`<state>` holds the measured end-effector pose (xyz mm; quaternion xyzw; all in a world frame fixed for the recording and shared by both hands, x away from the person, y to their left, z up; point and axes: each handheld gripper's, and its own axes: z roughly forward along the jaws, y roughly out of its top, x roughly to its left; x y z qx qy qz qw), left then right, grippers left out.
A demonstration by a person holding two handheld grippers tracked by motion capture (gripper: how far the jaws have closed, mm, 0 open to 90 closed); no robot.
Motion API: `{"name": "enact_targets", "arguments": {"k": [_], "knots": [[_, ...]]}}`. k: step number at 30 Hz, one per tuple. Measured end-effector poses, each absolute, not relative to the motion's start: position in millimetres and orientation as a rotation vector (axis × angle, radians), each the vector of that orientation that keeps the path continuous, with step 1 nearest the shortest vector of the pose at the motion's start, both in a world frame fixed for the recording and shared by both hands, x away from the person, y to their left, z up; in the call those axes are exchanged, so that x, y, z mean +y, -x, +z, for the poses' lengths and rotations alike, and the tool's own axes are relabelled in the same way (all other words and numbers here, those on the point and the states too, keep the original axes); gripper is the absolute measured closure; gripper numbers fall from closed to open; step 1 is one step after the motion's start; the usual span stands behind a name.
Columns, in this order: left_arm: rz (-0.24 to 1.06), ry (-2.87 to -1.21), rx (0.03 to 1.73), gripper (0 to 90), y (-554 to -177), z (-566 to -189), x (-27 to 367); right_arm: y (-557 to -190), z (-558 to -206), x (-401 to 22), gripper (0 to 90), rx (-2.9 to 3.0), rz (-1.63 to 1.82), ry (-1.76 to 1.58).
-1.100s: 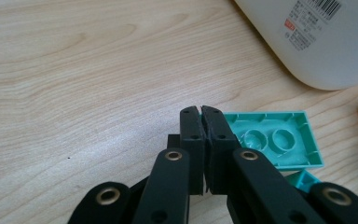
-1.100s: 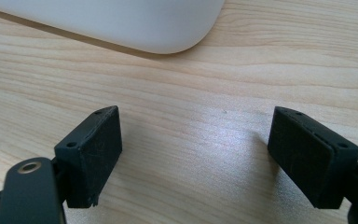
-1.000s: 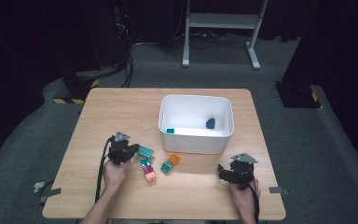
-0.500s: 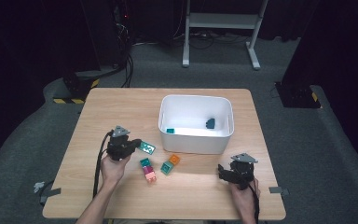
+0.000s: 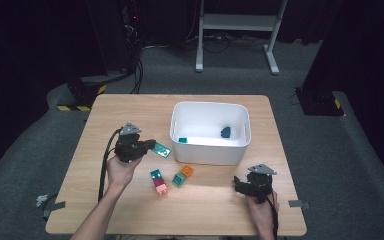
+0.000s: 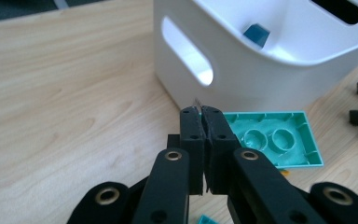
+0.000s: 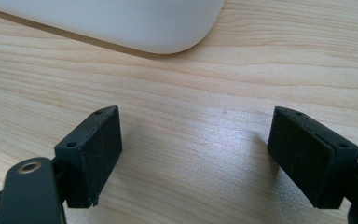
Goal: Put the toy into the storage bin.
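Clamped by its thin edge in the left gripper [image 5: 147,145], the teal brick [image 5: 162,149] is best carried level over the white bin [image 5: 207,150] rim before release; the right gripper [image 5: 240,186] rests with jaws spread wide.

Wooden table [image 5: 130,105] with white bin [image 5: 210,150], small coloured blocks [image 5: 170,181] beside it.

Two matte black handheld grippers, the left gripper [image 5: 147,145] and the right gripper [image 5: 238,184], each carry a grey three-cornered plate on top, and a black cable trails from each back along the person's bare, sleeveless forearm. Seen from the left gripper's own camera, its jaws are flat black blocks with small screw holes, mounted on black link arms pinned with brass-coloured rivets. The right gripper's rectangular black pads [image 7: 94,153] show fine scuffs and paired screw holes.
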<state>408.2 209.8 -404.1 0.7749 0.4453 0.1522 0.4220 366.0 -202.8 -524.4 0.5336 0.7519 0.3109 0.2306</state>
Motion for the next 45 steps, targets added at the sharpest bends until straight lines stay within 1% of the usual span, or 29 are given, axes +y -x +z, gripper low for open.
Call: {"name": "enact_targets", "arguments": {"k": [11, 22, 29, 38, 45], "knots": [[0.388, -1.976, 1.048, 87.3, -419, -368, 197, -366, -524, -203, 17.3, 2.067, 0.855, -1.469], [0.331, -1.958, 0.987, 87.2, -435, -344, 174, -366, -524, -203, 17.3, 2.068, 0.855, -1.469], [0.301, -1.958, 0.973, 87.1, -445, -340, 160, -366, -524, -203, 17.4, 2.068, 0.855, -1.469], [0.295, -1.969, 0.962, 87.1, -455, -339, 143, -366, -524, -203, 17.4, 2.068, 0.855, -1.469], [0.281, -1.976, 0.980, 87.0, -465, -343, 133, -366, -524, -203, 17.4, 2.068, 0.855, -1.469]]}}
